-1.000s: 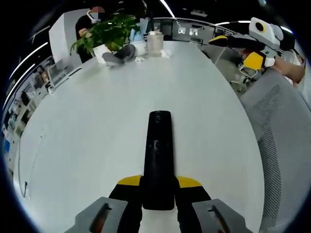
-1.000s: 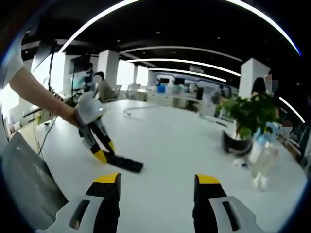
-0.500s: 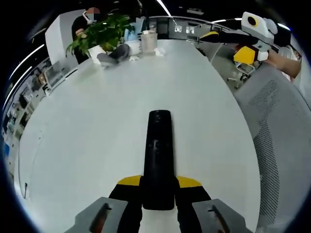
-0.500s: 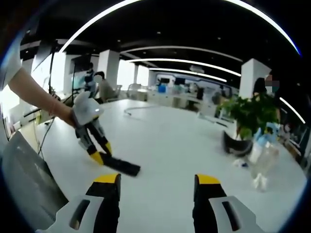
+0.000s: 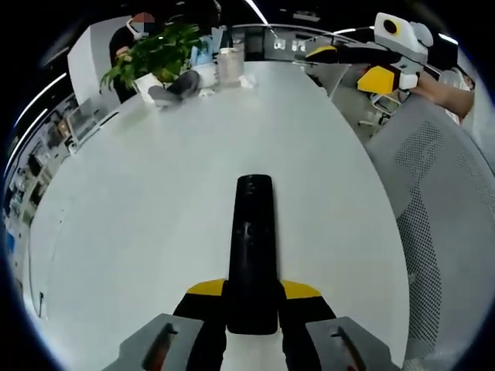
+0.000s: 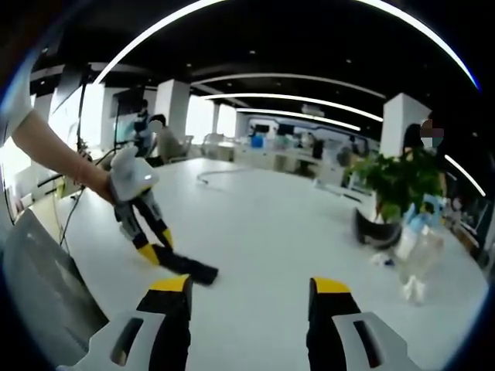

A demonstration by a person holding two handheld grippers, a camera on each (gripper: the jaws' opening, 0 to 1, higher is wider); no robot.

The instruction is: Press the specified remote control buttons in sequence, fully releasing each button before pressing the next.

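Note:
A long black remote control (image 5: 251,247) points away from me over the white table (image 5: 139,209) in the left gripper view, its near end clamped between the yellow-tipped jaws of my left gripper (image 5: 251,297). From the right gripper view the same remote (image 6: 189,267) lies low over the table (image 6: 263,232), held by the left gripper (image 6: 151,251) in a person's hand. My right gripper (image 6: 249,297) is open with nothing between its jaws, off the table at some distance. In the left gripper view the right gripper (image 5: 363,66) hovers at the upper right.
A potted plant (image 5: 155,58) and a clear cup (image 5: 228,66) stand at the table's far end, plant (image 6: 394,193) and cup (image 6: 418,255) at right in the right gripper view. A grey mesh chair (image 5: 441,209) stands beside the table. People stand in the background.
The left gripper with the remote has drifted slightly left and down in the right gripper view. In the left gripper view the right gripper has shifted a little leftward.

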